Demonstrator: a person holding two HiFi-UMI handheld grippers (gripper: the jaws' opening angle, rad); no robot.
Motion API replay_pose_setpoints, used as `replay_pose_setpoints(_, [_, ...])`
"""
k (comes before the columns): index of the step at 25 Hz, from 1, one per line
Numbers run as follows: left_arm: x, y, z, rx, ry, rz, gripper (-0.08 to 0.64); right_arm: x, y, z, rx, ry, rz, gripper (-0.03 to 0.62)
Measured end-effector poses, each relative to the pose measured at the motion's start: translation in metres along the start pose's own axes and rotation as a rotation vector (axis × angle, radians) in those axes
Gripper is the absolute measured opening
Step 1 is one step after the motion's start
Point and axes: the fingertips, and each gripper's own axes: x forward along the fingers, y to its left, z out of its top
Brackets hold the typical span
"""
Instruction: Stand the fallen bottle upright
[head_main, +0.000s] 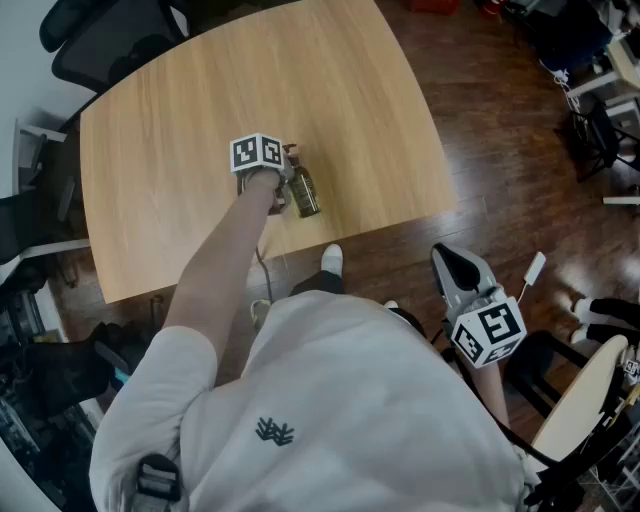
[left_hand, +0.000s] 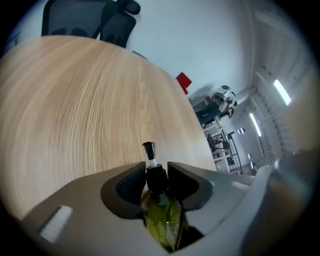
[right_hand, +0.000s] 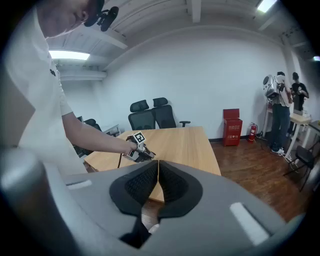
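Observation:
A small bottle (head_main: 304, 192) of olive-green liquid with a black pump cap lies near the front edge of the round-cornered wooden table (head_main: 170, 110), its pump pointing away from me. My left gripper (head_main: 288, 178) is shut on it. In the left gripper view the jaws press on the black cap of the bottle (left_hand: 159, 202), and the left gripper (left_hand: 156, 175) points out over the table (left_hand: 75, 100). My right gripper (head_main: 447, 258) hangs off the table to the right over the floor. The right gripper (right_hand: 157, 170) is shut on nothing.
Black office chairs (head_main: 100, 40) stand behind the table's far left corner. A cable (head_main: 262, 262) drops from the left gripper over the table edge. A white chair (head_main: 585, 395) is at my lower right. Two people (right_hand: 280, 107) stand far right, beside a red bin (right_hand: 231, 127).

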Motion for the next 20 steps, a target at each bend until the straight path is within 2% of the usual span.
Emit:
replay_pose_setpoints(5, [-0.05,-0.06,0.023,0.353,-0.273,-0.011,0.129,-0.003,0.001,0.001,-0.001,0.008,0.005,0.008])
replay_pose_setpoints(8, [-0.072,-0.085,0.02,0.55,-0.417,0.002,0.129,-0.003,0.005,0.0,-0.002,0.012,0.012,0.008])
replay_pose_setpoints(11, [-0.081,-0.101,0.002,0.742,-0.502,0.061,0.127,-0.004,0.006,0.001,-0.007,0.009,0.019,0.008])
replay_pose_setpoints(13, [-0.08,-0.11,-0.011,0.843,-0.533,0.097,0.127,-0.007,0.005,-0.001,-0.009,0.007,0.021,0.008])
replay_pose_setpoints(16, [-0.071,-0.114,-0.021,0.923,-0.556,0.142,0.129,-0.014,0.003,-0.005,-0.013,0.006,0.02,0.008])
replay_pose_setpoints(20, [-0.067,-0.107,-0.016,0.927,-0.572,0.224,0.14,-0.029,0.001,-0.011,-0.022,-0.01,0.023,0.022])
